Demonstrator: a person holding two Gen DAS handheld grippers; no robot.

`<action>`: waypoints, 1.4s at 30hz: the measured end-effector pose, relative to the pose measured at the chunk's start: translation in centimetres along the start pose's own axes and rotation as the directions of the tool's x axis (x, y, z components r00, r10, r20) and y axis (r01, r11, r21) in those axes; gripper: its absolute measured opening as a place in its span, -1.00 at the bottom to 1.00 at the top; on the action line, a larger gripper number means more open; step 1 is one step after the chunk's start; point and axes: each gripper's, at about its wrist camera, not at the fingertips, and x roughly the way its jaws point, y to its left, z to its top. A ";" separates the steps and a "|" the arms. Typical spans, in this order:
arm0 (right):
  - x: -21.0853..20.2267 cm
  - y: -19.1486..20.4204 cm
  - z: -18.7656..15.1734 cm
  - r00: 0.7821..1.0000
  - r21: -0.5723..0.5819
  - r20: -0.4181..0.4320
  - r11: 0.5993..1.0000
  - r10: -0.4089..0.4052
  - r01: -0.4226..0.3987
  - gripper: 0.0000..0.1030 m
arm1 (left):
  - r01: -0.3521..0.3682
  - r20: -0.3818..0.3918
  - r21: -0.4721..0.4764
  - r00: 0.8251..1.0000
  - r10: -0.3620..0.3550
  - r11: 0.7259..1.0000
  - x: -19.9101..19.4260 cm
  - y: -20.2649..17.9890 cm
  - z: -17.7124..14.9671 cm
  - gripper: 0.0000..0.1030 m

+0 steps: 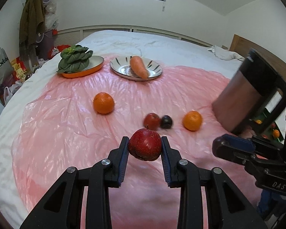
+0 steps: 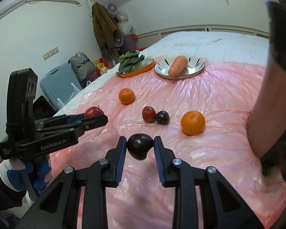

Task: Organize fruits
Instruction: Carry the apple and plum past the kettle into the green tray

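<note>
My left gripper (image 1: pixel 145 140) is shut on a red apple (image 1: pixel 145 147), held above the pink plastic sheet (image 1: pixel 66 126). My right gripper (image 2: pixel 139 140) is shut on a dark plum (image 2: pixel 140 146), also lifted off the sheet. In the right wrist view the left gripper (image 2: pixel 103 119) shows side-on at the left with the apple (image 2: pixel 93 111) at its tip. On the sheet lie two oranges (image 1: pixel 103 103) (image 1: pixel 192 120), a small red fruit (image 1: pixel 152 121) and a second dark plum (image 1: pixel 166 121) touching it.
At the back stand an orange plate (image 1: pixel 97 65) with leafy greens (image 1: pixel 74 59) and a striped plate (image 1: pixel 156 68) holding a carrot (image 1: pixel 139 66). The sheet covers a white bed (image 1: pixel 124 40). A suitcase (image 2: pixel 59 82), bags and a coat rack (image 2: pixel 104 28) stand beside the bed at left.
</note>
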 end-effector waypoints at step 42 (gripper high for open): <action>-22.9 -30.4 -10.9 0.823 0.280 -0.061 0.781 -0.565 0.557 -0.07 | 0.456 -0.289 0.327 0.882 -0.371 0.828 10.6 -43.3 -0.8 -0.46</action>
